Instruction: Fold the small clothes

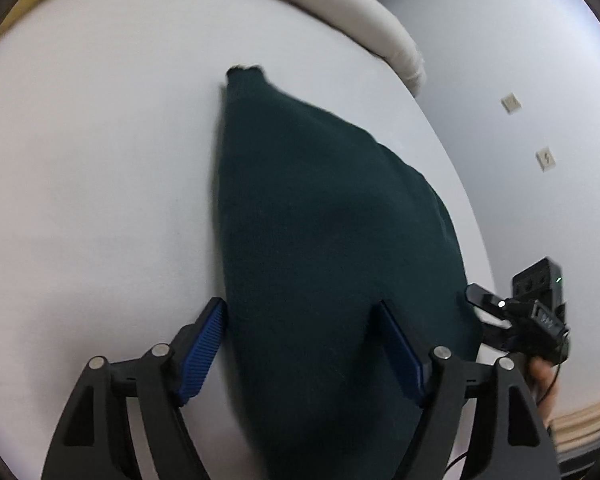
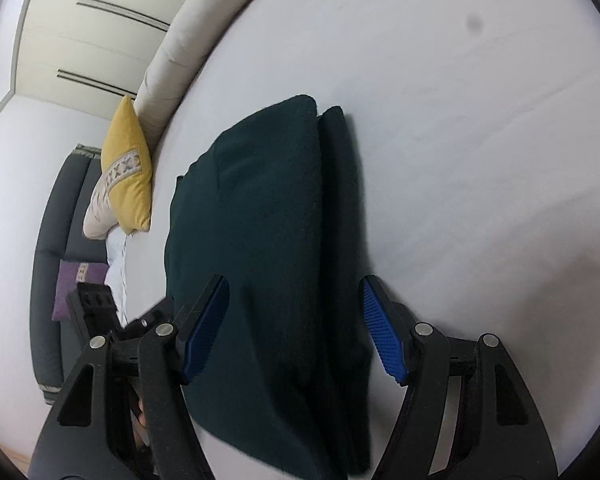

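Dark green garment lies lengthwise toward the bed's far edge — both left tongs and right tongs straddle its near end, apart, gripping nothing.

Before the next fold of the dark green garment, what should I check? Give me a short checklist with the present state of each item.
1. Dark green garment lies on the white bed surface: ok.
2. Already folded, layers stacked along one side: ok.
3. Left hand-held gripper open, pads not pressing cloth: ok.
4. Right hand-held gripper open, straddling the garment: ok.
5. Yellow pillow apart from the garment: ok.
6. Near edge of garment aligned: cannot tell, it is hidden.
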Available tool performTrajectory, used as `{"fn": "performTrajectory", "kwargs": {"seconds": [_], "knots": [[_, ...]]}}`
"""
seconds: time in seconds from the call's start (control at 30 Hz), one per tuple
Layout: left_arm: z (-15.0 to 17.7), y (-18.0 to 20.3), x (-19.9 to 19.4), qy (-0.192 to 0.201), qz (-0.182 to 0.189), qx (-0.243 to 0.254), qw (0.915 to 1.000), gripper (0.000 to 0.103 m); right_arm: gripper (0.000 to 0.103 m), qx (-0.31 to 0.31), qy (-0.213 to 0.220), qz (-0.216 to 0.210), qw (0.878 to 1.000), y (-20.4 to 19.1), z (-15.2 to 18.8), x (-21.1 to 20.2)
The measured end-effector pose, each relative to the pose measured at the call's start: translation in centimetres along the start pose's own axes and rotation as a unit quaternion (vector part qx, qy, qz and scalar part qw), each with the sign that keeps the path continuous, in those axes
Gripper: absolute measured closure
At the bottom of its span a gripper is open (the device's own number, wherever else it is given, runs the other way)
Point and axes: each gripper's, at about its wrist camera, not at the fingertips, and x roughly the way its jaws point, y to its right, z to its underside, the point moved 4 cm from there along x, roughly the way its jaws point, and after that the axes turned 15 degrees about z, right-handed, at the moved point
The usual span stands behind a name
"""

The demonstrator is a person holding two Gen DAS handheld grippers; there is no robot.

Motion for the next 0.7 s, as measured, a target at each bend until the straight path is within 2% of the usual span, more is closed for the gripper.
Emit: {"fn": "performTrajectory", "kwargs": {"seconds": [0.03, 0.07, 0.17, 0.3, 0.37, 0.53, 0.6, 0.63, 0.7], "knots": [[-0.2, -0.1, 0.1, 0.0, 0.0, -0.009, 1.0, 0.03, 0.042, -0.003, -0.001, 0.003, 1.0, -0.5, -0.2, 1.2], [-0.4, 0.1, 0.4, -0.006, -0.006, -0.009, 0.9999, 0.034, 0.056, -0.012, -0.002, 0.021, 1.0, -1.0, -0.6, 1.9], [-0.5, 1.1, 0.9, -0.023, -0.042, 0.01, 0.9988, 0.042, 0.066, -0.06, -0.007, 0.087, 0.994, -2.7, -1.1, 2.7], [-0.4, 2.0, 1.5, -0.029, -0.072, 0.032, 0.9964, 0.052, 0.071, -0.118, 0.006, 0.149, 0.982, -4.7, -1.0, 3.1], [-0.4, 2.6, 1.7, -0.029, -0.095, 0.054, 0.9936, 0.054, 0.072, -0.156, 0.025, 0.183, 0.97, -5.6, -0.4, 2.9], [-0.3, 4.1, 3.1, -0.031, -0.168, 0.124, 0.9775, 0.055, 0.076, -0.25, 0.071, 0.286, 0.922, -9.0, 1.0, 3.9], [-0.1, 4.3, 3.5, -0.031, -0.192, 0.148, 0.9696, 0.055, 0.076, -0.263, 0.08, 0.308, 0.911, -9.7, 1.3, 4.2], [-0.1, 4.4, 3.6, -0.031, -0.195, 0.151, 0.9686, 0.055, 0.076, -0.267, 0.084, 0.316, 0.907, -10.0, 1.5, 4.2], [-0.4, 4.1, 3.4, -0.033, -0.186, 0.14, 0.9721, 0.056, 0.078, -0.262, 0.09, 0.321, 0.906, -10.3, 1.8, 4.2]]}}
